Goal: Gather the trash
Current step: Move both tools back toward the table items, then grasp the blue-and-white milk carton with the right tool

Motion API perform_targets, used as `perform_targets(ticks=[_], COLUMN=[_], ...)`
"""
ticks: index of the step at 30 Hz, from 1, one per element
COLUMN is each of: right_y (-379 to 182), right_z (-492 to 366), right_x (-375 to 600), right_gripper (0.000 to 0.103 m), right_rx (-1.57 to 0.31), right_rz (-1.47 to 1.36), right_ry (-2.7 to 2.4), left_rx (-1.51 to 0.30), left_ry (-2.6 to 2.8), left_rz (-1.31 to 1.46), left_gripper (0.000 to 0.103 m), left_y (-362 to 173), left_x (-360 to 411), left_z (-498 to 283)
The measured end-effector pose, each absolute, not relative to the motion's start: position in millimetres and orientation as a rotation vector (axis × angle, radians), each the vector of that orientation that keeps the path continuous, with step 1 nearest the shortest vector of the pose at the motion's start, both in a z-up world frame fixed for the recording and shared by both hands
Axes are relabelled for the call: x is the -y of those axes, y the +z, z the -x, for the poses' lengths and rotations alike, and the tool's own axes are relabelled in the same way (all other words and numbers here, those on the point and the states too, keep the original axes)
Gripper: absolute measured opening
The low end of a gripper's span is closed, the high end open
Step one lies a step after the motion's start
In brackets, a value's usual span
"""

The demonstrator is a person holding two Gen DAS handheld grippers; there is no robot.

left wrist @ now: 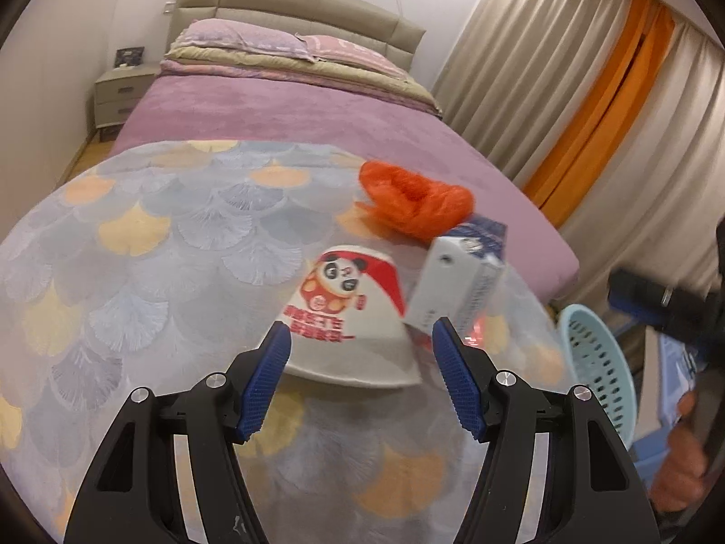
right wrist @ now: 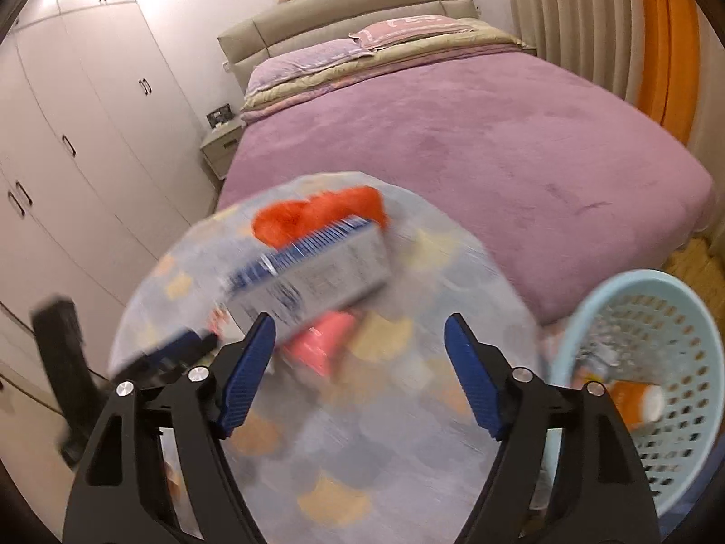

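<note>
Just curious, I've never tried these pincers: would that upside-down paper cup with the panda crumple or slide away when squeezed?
Probably crumples: the paper cup looks thin-walled and empty. It likely weighs little, so a nudge could slide it on the smooth tablecloth. Standing on its wide rim, it seems unlikely to tip.

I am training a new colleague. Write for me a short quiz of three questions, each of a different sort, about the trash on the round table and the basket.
1. True or false: the paper cup with the panda print lies on its side on the round table.
2. Which thing lies farthest from the left gripper? A: the cup. B: the white and blue carton. C: the orange plastic bag.
3. Fill in: the light blue basket already holds an ____ container with a white end.

Key: 1 true; 2 C; 3 orange
</note>
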State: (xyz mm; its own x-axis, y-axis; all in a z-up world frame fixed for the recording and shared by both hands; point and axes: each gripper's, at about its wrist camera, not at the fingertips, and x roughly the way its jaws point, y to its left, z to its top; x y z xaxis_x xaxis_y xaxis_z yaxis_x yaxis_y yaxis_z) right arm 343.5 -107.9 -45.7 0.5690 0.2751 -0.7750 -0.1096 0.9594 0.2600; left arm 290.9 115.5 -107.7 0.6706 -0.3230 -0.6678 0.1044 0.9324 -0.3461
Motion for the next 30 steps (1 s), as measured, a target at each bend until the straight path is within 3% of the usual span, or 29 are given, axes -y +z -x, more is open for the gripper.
perform_targets(ticks=[10, 23, 25, 30], right_y=[-61.3, -96.9, -100.1, -93.3], right_z=[-403.8, -431.7, -431.7, -415.2], right_x=[64.2, 37.2, 33.7, 38.0], right_gripper=[0.079, 0.078, 0.074, 0.046], right_rx=[-0.997, -1.156, -1.16, -1.13], right_rz=[-0.297, -0.2, -0.184, -0.158], right_ry=[0.107, 0.082, 0.1, 0.16], left_rx=[-0.789, -0.738, -0.733, -0.758], left_ry=[-0.278, -0.288, -0.285, -0.282], left_rz=[0.271, 0.377, 0.409, 0.397], left_gripper=[0.063, 0.063, 0.063, 0.063], left_y=[-118.6, -116.5, -114.2, -112.9], left_x=[-119.7, -141.4, -149.2, -150.1], left_z=[-287.6, -284.2, -284.5, -288.0])
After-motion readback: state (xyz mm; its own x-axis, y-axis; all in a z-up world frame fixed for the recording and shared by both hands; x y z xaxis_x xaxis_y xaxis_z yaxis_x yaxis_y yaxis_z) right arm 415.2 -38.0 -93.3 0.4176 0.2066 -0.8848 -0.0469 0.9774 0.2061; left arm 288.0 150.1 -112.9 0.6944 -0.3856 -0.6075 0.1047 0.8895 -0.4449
